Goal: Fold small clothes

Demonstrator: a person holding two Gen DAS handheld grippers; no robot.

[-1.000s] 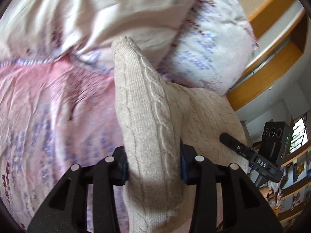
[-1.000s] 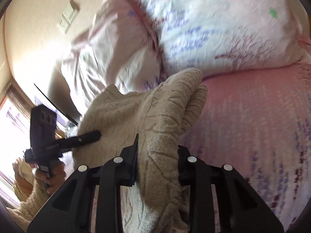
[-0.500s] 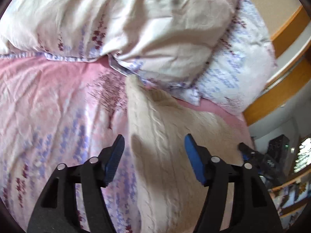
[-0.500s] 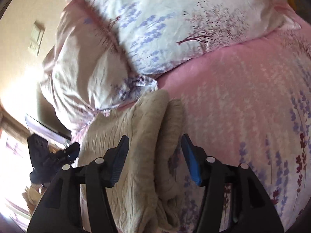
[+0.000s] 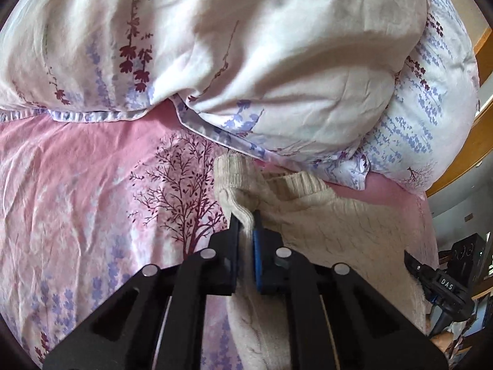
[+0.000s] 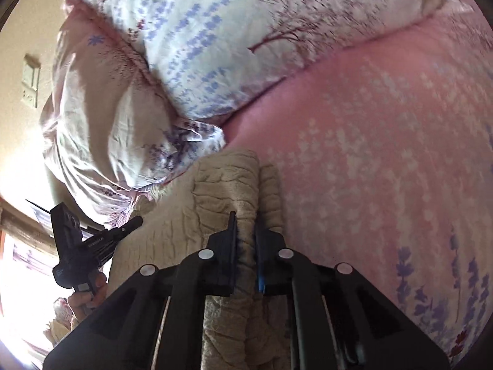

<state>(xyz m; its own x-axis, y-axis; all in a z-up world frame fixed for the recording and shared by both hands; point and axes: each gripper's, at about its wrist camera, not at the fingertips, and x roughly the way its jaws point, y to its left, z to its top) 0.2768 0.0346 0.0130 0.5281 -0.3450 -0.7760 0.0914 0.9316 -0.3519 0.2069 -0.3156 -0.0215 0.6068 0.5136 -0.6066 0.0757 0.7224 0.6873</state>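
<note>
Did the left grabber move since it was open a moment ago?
Yes. The left gripper has gone forward toward the white flowered pillow and shut on an edge of the beige cable-knit sweater, near its ribbed end.

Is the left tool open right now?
No, the left tool is shut on a fold of the beige sweater.

The beige cable-knit sweater [image 5: 339,225] runs off the bottom edge behind the black left gripper [image 5: 245,225] hiding its pinched fold, the floral white pillow [image 6: 246,30] is motion-blurred and cut off at the top, and the dark shelf clutter [image 5: 471,259] is too small to tell.
</note>
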